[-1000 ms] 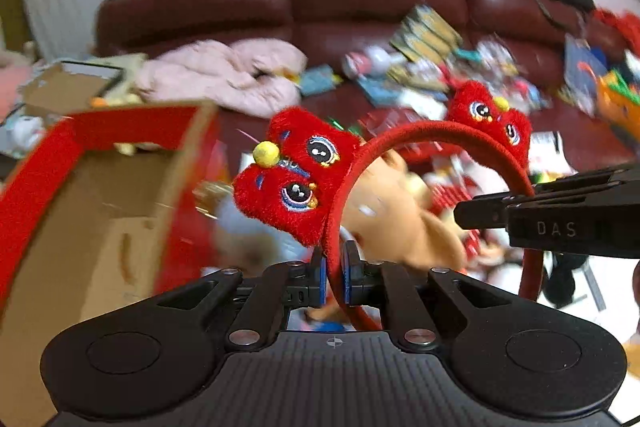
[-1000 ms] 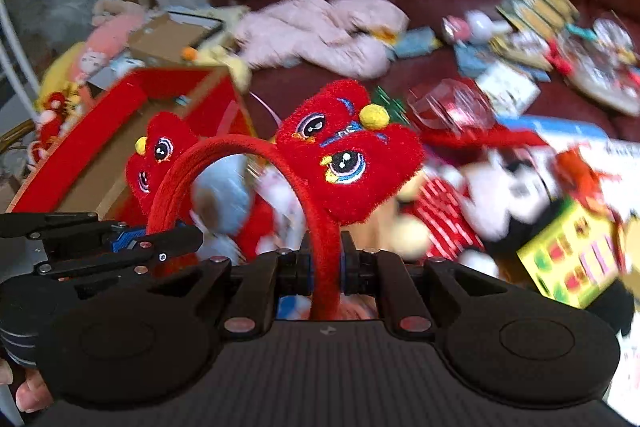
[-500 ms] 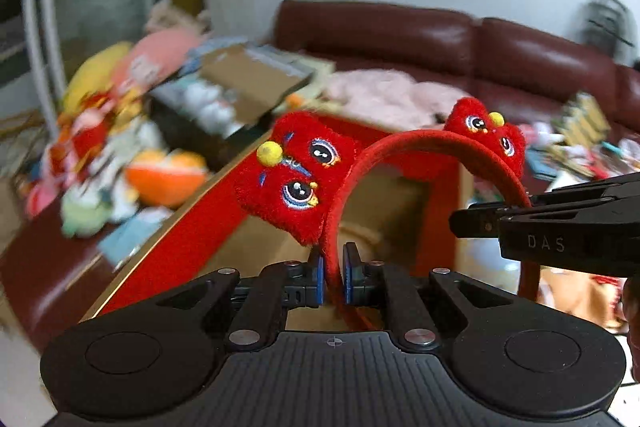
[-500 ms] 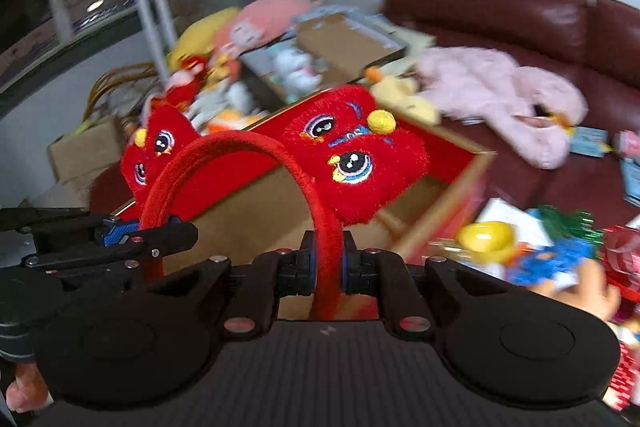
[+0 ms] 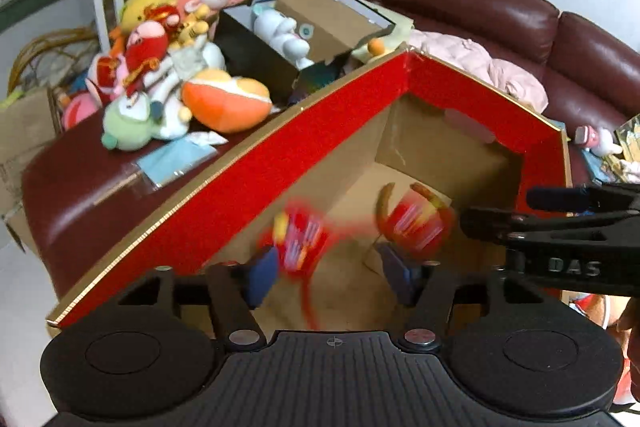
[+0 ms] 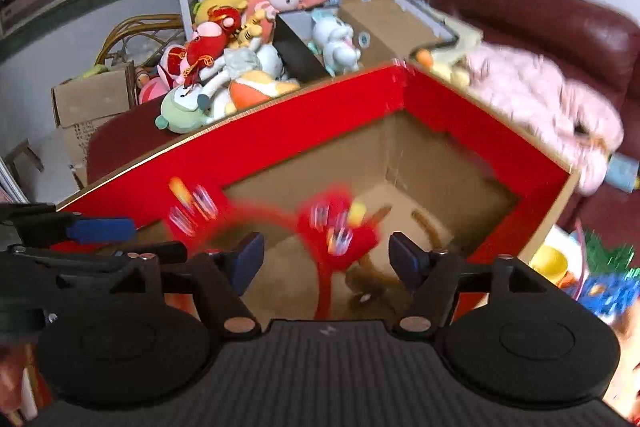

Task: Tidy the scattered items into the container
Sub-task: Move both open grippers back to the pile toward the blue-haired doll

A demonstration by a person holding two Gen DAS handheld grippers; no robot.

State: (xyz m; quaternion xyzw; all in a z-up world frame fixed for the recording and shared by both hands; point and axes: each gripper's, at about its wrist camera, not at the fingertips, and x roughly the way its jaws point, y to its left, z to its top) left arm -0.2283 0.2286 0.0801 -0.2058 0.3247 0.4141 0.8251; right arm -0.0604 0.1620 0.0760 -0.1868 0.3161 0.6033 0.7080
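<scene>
Left gripper: the left gripper (image 5: 332, 277) stands over the open box, its jaws just sprung wide apart; the blue pads (image 5: 262, 275) press on nothing.
Right gripper: the right gripper (image 6: 326, 261) matches it, jaws freshly parted and gripping nothing; in the left wrist view it juts in at 3 o'clock (image 5: 560, 223).
Headband: the red plush headband (image 5: 352, 227), a smear of motion blur, hangs free between the spread pads of both tools, inside the mouth of the box; in the right wrist view (image 6: 336, 235) one lion-face ear sits dead centre and the other at 9 o'clock. Whether it touches the box floor cannot be told.
Container: a cardboard box with a red, gold-edged rim (image 5: 256, 171) fills the middle of both views, its brown inside open to the cameras.
Inside the box: something brown (image 6: 372, 287) lies on the floor of the box, just beside the headband's lower end; too blurred to name.
Plush pile: soft toys (image 5: 160, 67) heap up at 10 o'clock, beyond the box's rim.
Black box: an open black carton (image 5: 280, 43) at 12 o'clock holds a white plush (image 5: 280, 35).
Sofa: a dark red leather sofa (image 5: 500, 11) runs from 1 to 3 o'clock, with pink fabric (image 5: 488, 67) bundled on its seat behind the box.
</scene>
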